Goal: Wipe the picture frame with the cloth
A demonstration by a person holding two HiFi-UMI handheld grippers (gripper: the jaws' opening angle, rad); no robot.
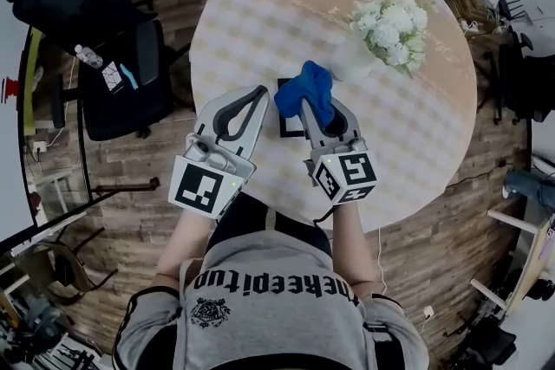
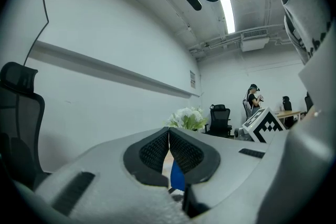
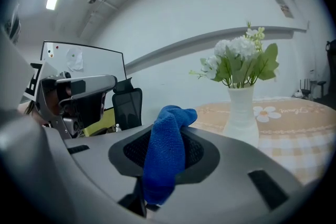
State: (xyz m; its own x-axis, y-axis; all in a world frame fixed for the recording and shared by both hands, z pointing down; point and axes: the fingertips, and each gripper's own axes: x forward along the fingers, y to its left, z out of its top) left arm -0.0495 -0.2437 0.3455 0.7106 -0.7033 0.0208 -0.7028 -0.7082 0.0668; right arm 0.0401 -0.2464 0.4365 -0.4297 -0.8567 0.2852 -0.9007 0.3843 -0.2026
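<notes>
A small black picture frame [image 1: 283,113] lies flat on the round table [image 1: 416,143], partly hidden under the blue cloth [image 1: 305,93]. My right gripper [image 1: 314,107] is shut on that cloth, which bunches over its tips above the frame. The right gripper view shows the cloth [image 3: 165,155] pinched between the dark pads and hanging down. My left gripper [image 1: 258,93] hovers just left of the frame, shut with nothing in it. In the left gripper view its pads [image 2: 157,152] meet, and a strip of the blue cloth [image 2: 177,178] shows below them.
A white vase [image 1: 351,61] of white flowers [image 1: 392,29] stands just beyond the frame to the right, close to the cloth. A black office chair [image 1: 95,4] sits off the table's left edge. Far off in the room stands a person [image 2: 253,99].
</notes>
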